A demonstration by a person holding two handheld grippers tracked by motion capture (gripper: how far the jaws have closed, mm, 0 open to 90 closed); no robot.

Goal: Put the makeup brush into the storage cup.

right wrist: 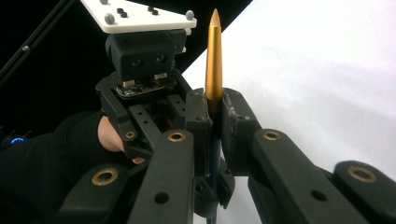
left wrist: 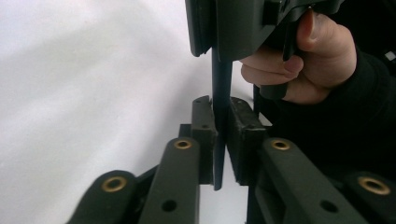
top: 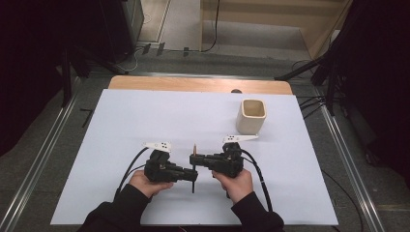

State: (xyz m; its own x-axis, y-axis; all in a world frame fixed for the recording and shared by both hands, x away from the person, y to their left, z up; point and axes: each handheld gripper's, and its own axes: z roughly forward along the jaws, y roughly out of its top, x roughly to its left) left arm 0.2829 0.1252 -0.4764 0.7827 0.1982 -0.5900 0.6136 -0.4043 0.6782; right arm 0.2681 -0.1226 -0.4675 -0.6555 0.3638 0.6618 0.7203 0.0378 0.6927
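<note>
Gripping slim dark gold-tipped pen [right wrist: 214,51]

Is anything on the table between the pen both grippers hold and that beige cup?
Nothing visible: the bare white table lies between the dark pen with a gold tip and the beige square cup.

High view overhead, gripper views close (facing, seemingly), sharing pen [right wrist: 214,56]
</note>
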